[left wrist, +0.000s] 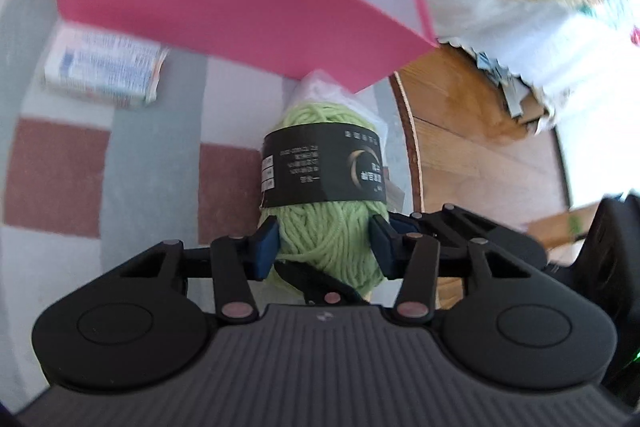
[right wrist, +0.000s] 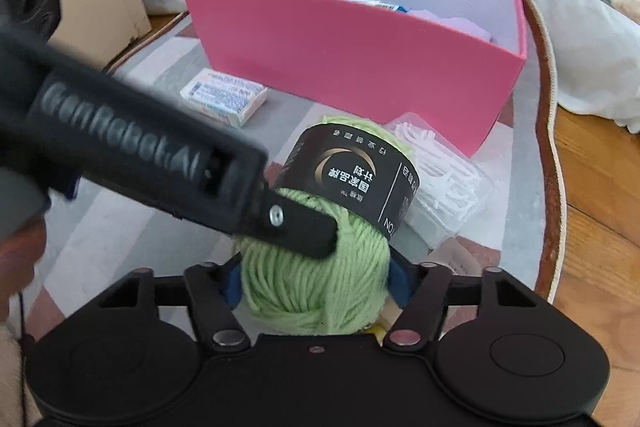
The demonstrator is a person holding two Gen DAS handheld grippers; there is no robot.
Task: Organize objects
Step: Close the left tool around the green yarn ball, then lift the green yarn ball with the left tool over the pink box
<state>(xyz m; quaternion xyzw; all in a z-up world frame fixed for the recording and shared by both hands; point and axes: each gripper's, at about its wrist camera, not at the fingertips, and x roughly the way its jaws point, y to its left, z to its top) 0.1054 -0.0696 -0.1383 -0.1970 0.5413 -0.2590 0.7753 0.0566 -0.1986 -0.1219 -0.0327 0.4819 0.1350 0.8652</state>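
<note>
My left claw has its blue pads pressed to both sides of the light-green yarn ball with a black paper band; my right claw pinches the same ball's near end. It lies on the grey, white and red checked rug, just before the pink cardboard box. A clear plastic case of white floss picks sits beside it.

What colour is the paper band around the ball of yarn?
Black with gold and white print, on the green yarn ball's paper band; clearest in the right wrist view.
</note>
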